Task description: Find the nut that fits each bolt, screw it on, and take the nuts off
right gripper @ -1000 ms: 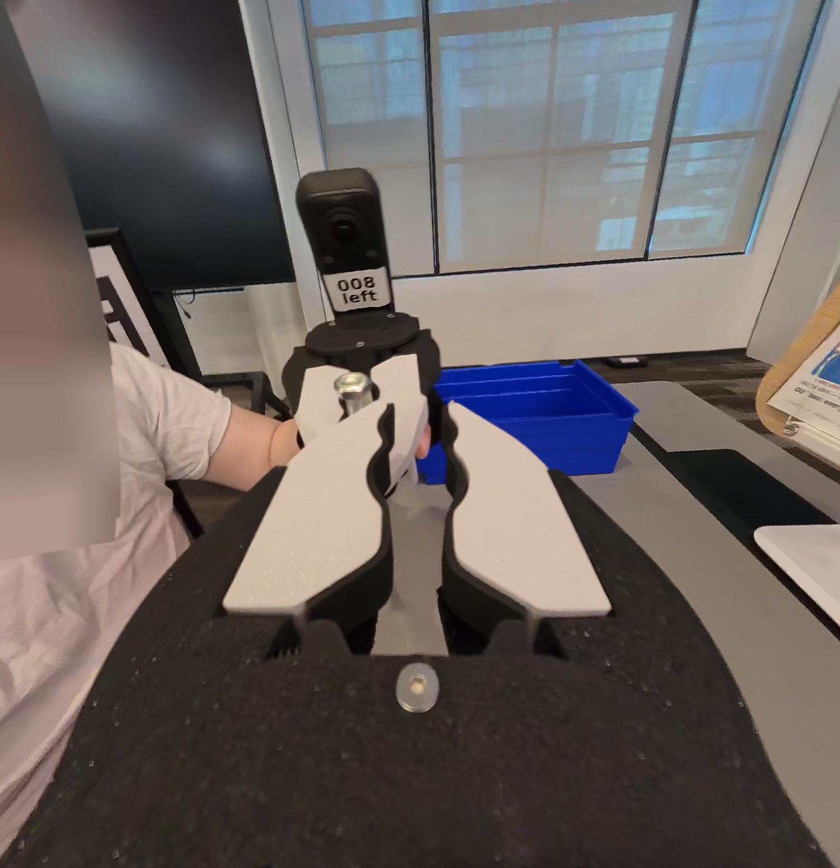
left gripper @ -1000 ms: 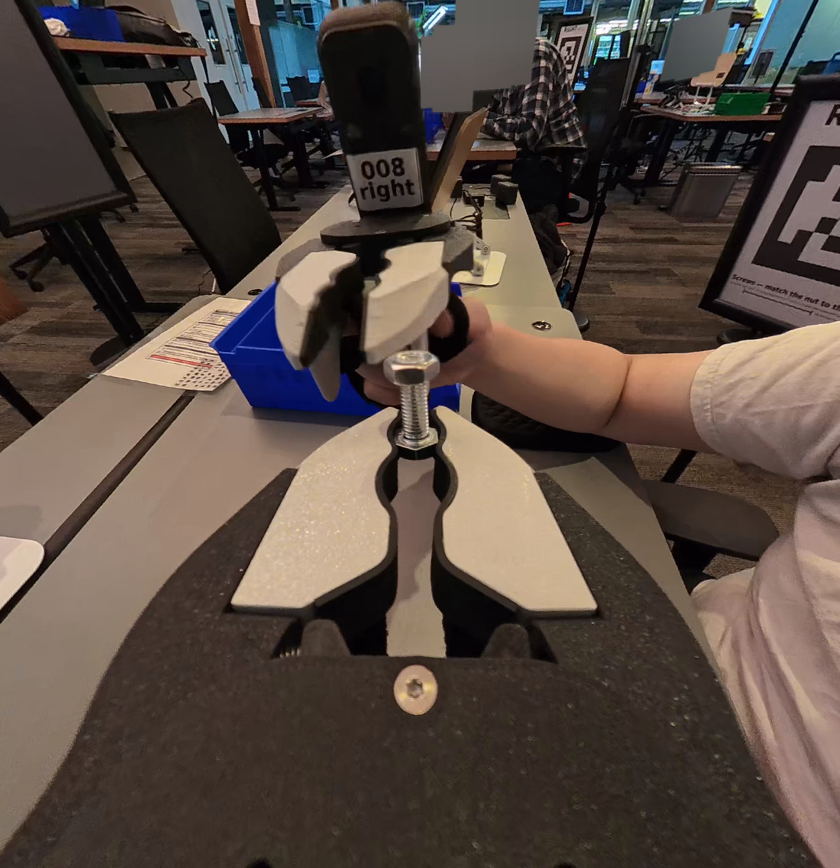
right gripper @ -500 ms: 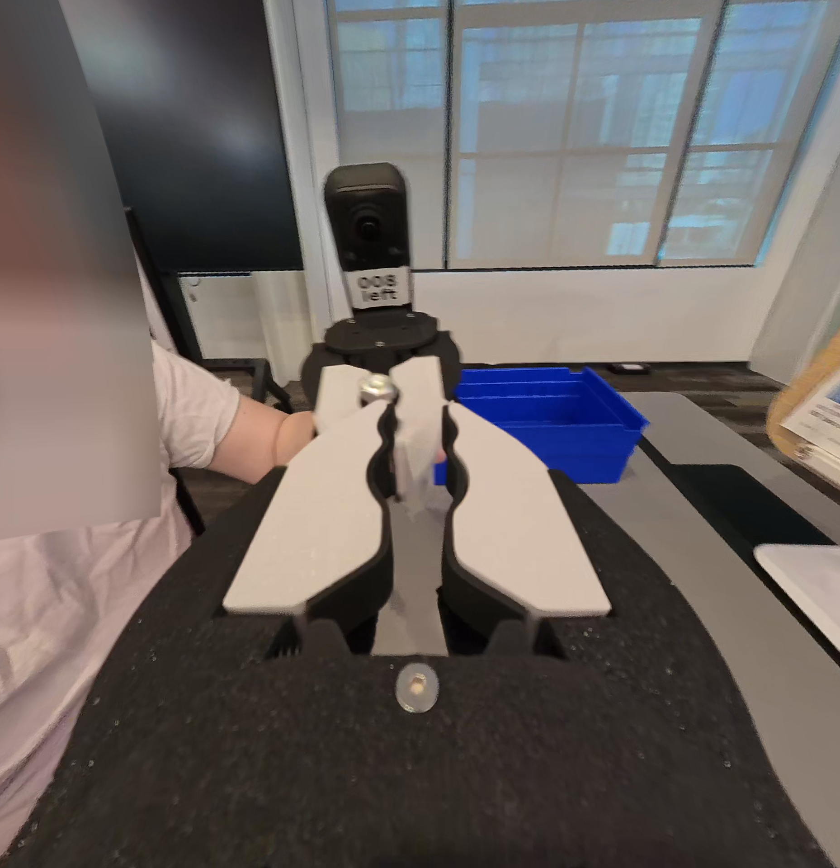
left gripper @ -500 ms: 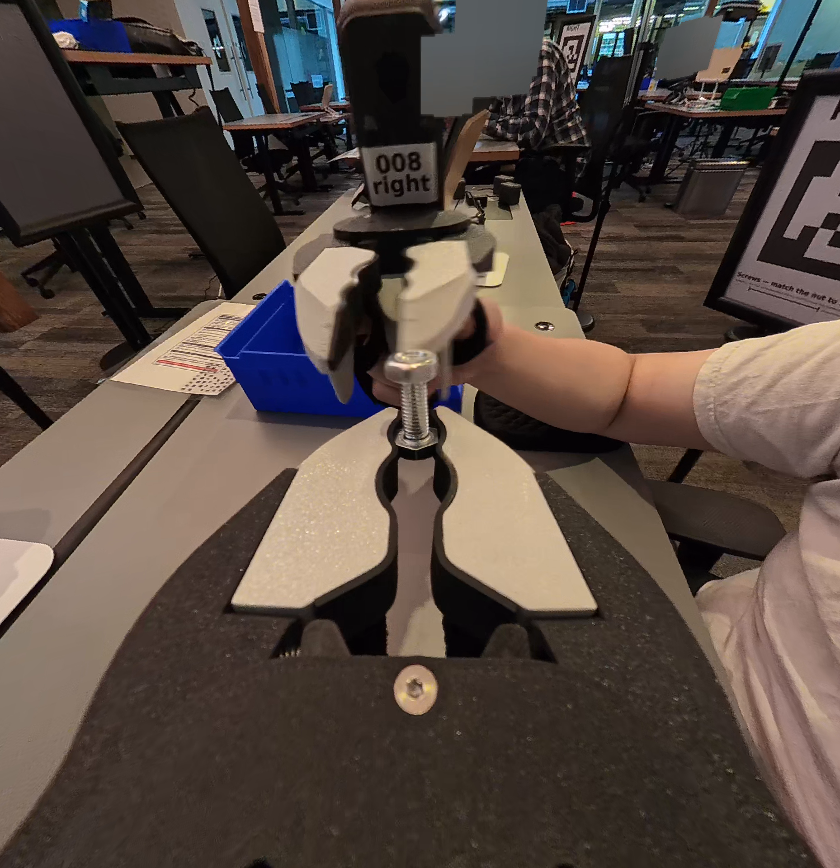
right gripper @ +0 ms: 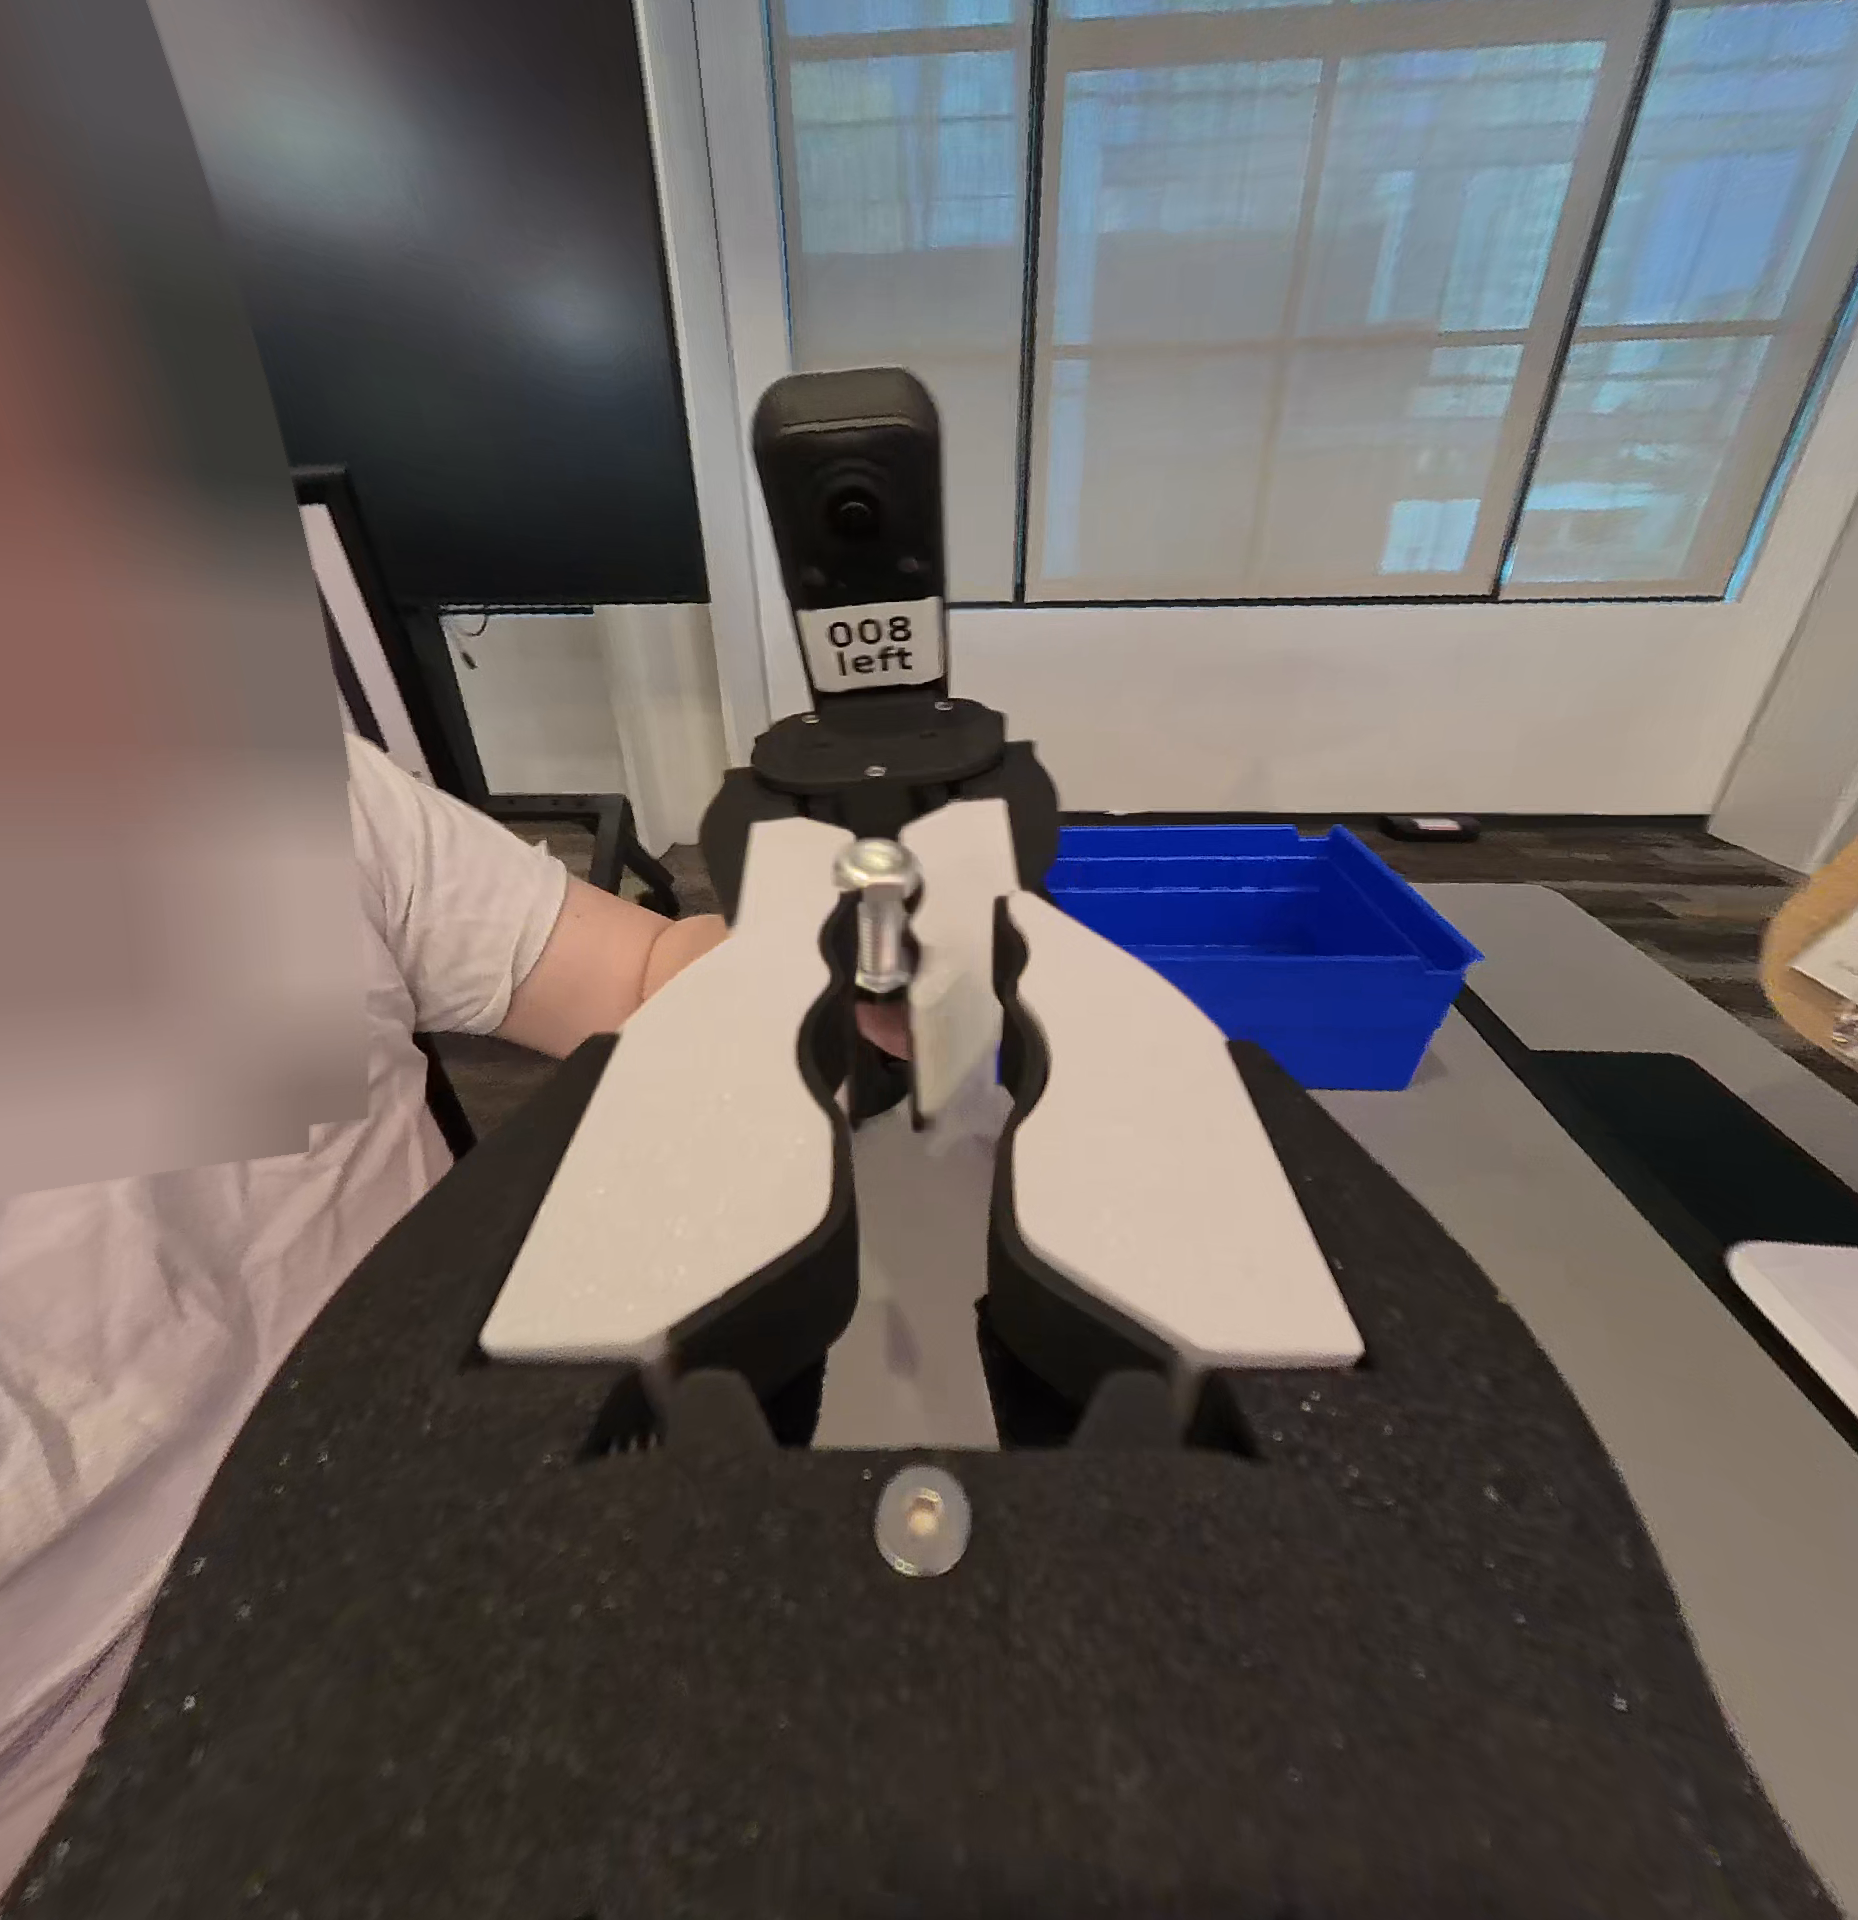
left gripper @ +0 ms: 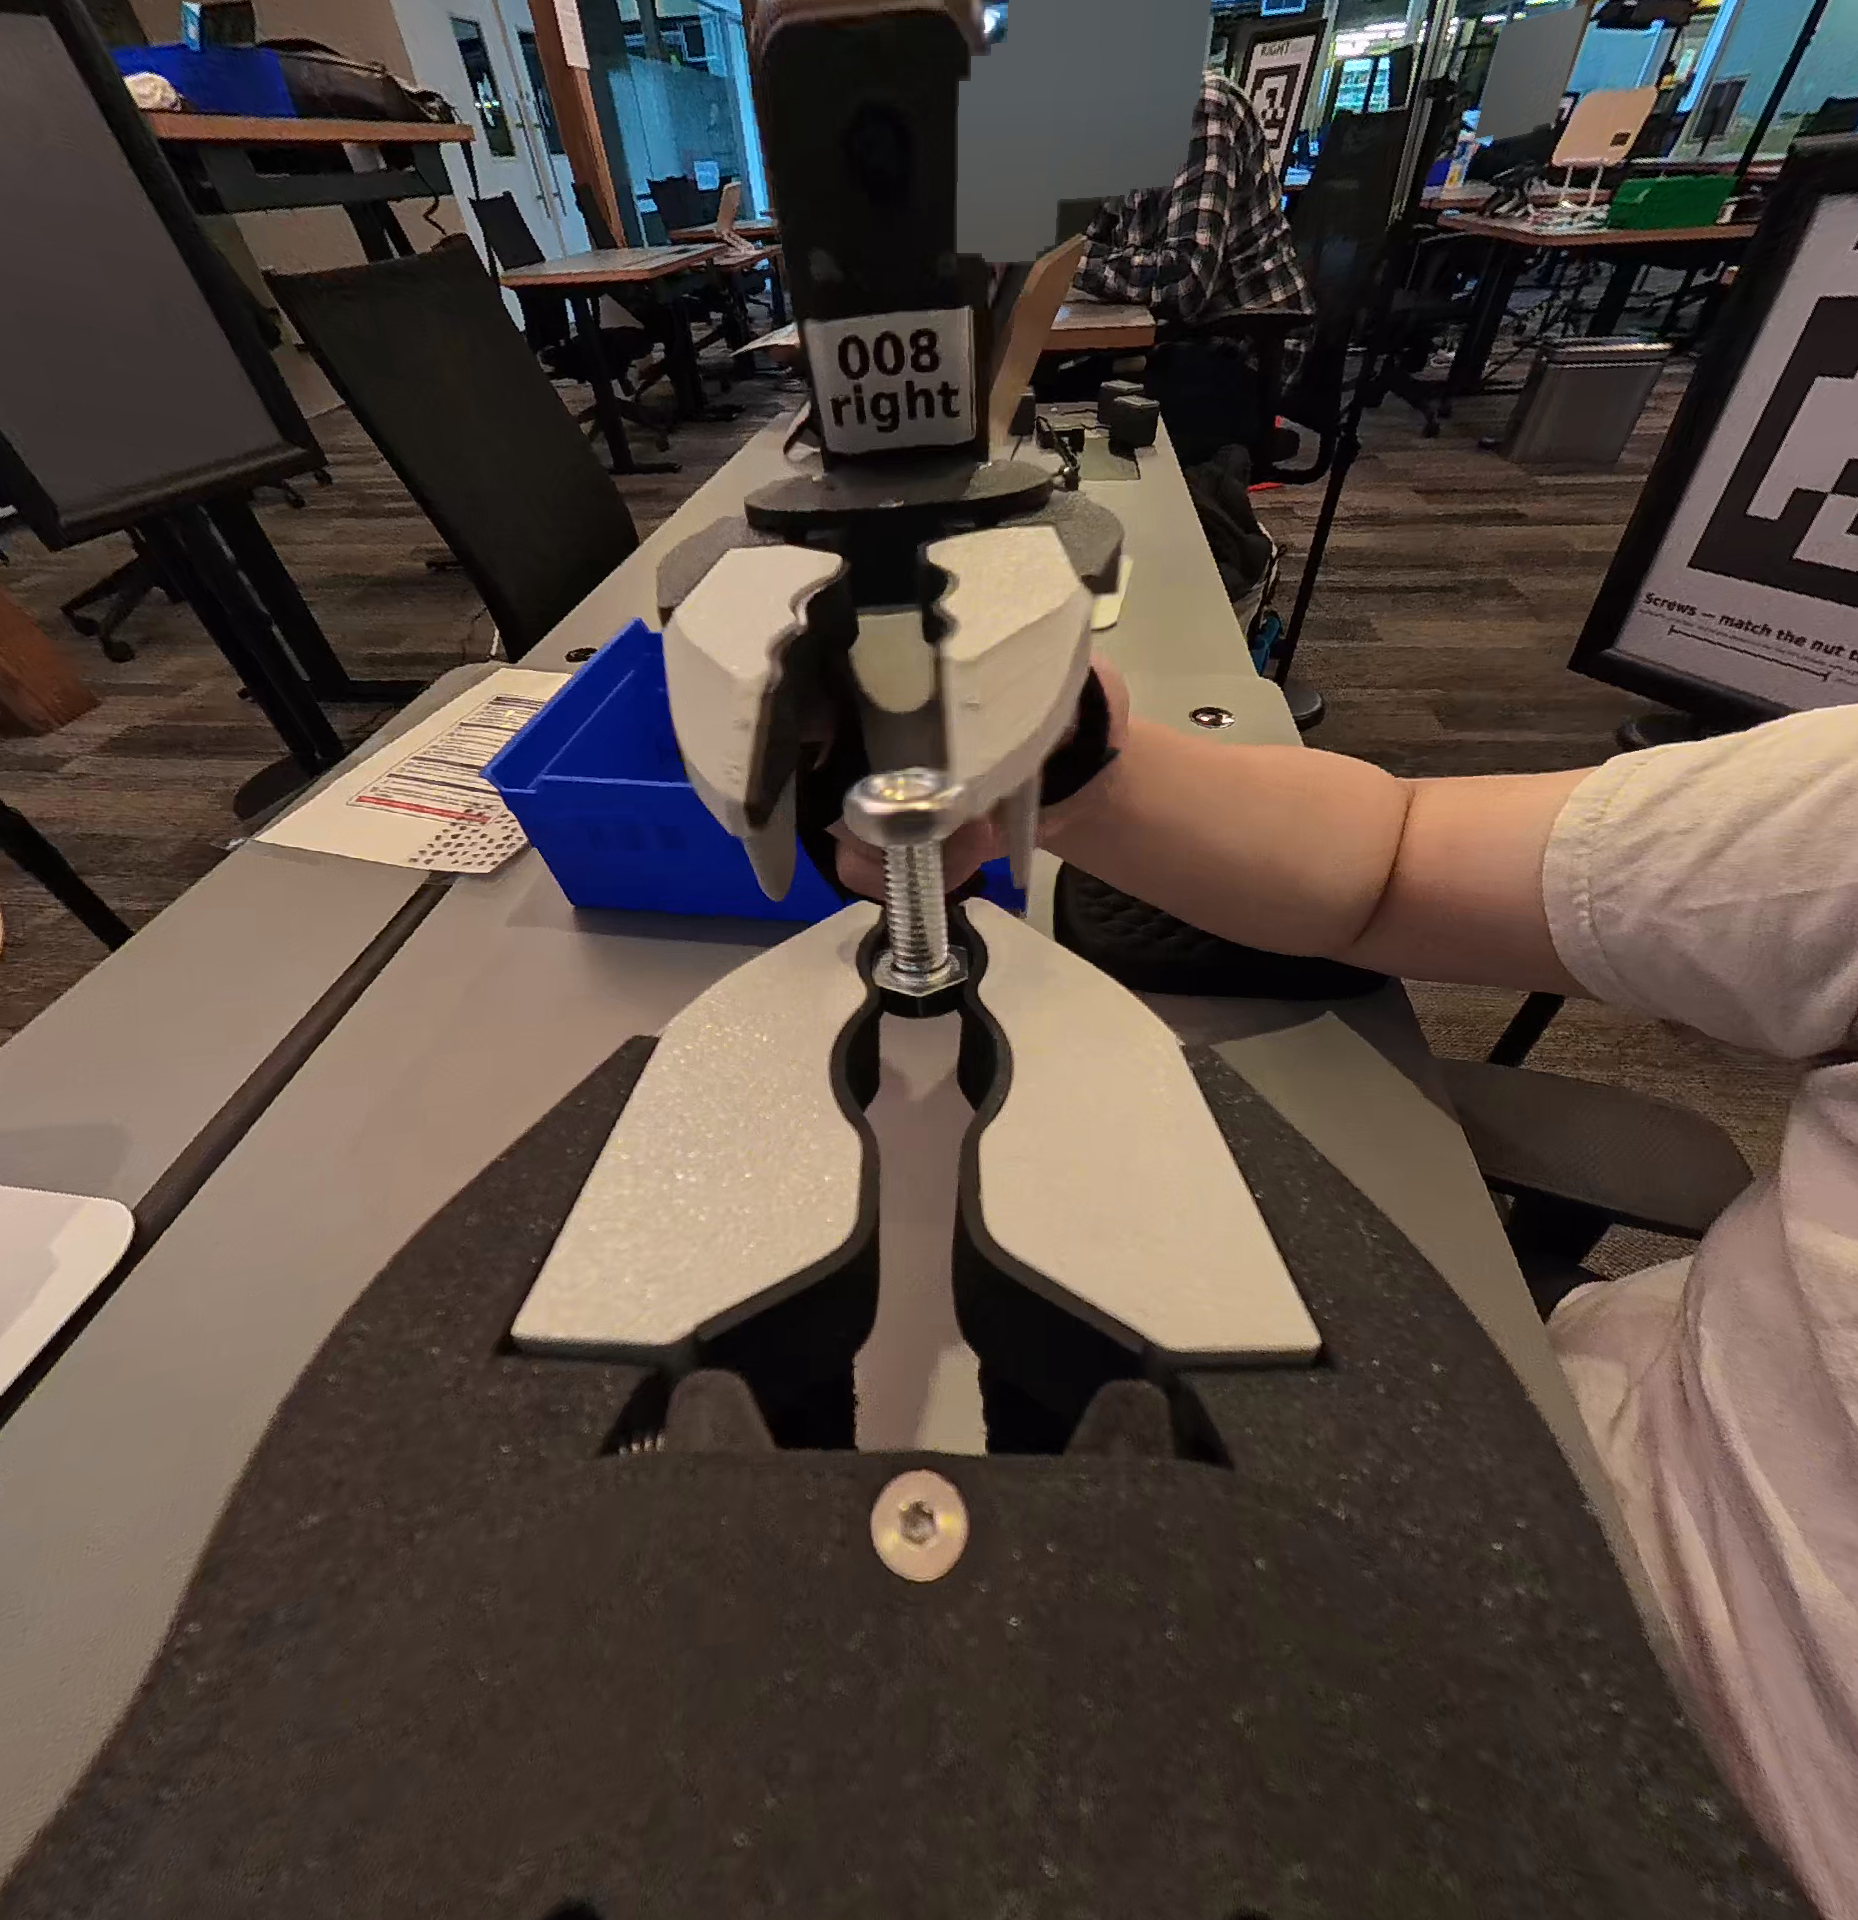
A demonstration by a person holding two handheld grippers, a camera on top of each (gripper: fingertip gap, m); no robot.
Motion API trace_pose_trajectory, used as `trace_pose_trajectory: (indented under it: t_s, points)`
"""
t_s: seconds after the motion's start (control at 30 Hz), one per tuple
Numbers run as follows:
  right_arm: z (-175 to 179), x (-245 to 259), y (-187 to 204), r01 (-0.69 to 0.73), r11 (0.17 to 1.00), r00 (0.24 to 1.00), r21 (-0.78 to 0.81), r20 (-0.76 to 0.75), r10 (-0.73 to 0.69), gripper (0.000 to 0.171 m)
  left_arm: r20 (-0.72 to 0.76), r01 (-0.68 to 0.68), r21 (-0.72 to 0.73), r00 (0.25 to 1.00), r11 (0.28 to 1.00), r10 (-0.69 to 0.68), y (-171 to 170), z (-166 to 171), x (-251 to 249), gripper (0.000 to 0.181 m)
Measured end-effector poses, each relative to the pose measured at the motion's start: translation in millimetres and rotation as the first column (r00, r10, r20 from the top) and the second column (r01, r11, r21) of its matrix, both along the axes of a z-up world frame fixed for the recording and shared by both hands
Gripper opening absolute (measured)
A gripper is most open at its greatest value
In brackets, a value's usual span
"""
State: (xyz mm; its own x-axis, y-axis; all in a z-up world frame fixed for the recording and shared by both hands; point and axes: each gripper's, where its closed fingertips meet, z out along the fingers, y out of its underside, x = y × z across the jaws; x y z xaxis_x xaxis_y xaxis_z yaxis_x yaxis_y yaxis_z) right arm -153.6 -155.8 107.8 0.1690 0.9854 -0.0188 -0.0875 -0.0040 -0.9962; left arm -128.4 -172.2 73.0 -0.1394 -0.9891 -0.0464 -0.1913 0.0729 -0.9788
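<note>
Standing upright, bolt (left gripper: 912, 883) pinched in left gripper (left gripper: 919, 961), right gripper (left gripper: 883, 821) apart.

Open-plan office / lab space. Rows of desks (left gripper: 613, 272) w/ black office chairs (left gripper: 457, 426) fill the background, carpet floor (left gripper: 1444, 582), a person in a plaid shirt (left gripper: 1195, 239) seated at top centre. Right wrist view: big windows (right gripper: 1268, 301) across the top, dark screen (right gripper: 457, 291) upper left.
</note>
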Motion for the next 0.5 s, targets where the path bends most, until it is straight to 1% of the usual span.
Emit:
trace_pose_trajectory:
  t_s: [0.03, 0.07, 0.13, 0.2, 0.37, 0.5]
  points:
    - [0, 5, 7, 0.034, 0.999, 0.999, -0.012, -0.011, -0.034, 0.018, 0.003, 0.009, -0.006, 1.0, 1.0, -0.009, -1, 1, -1, 0.009]
    - [1, 10, 12, 0.052, 0.998, 0.998, -0.029, -0.026, -0.052, 0.018, 0.003, 0.012, -0.011, 1.0, 1.0, -0.012, -1, 1, -1, 0.009]
    - [6, 13, 8, 0.002, 0.998, 0.998, -0.059, -0.068, -0.006, 0.019, 0.004, 0.002, -0.002, 1.0, 1.0, -0.002, 1, 1, -1, 0.009]
    - [10, 10, 2, -0.019, 0.999, 0.996, -0.041, -0.083, 0.016, 0.019, -0.001, 0.005, -0.006, 1.0, 1.0, -0.005, 1, 0, 0, 0.009]
    - [3, -8, -10, -0.024, 1.0, 1.0, 0.014, 0.011, 0.024, 0.024, -0.007, 0.008, -0.006, 1.0, 1.0, -0.008, 0, -2, 1, 0.009]
    - [2, -12, -10, -0.005, 1.0, 1.0, 0.02, 0.019, 0.005, 0.024, -0.009, 0.014, -0.002, 1.0, 1.0, -0.014, -2, -2, 1, 0.009]
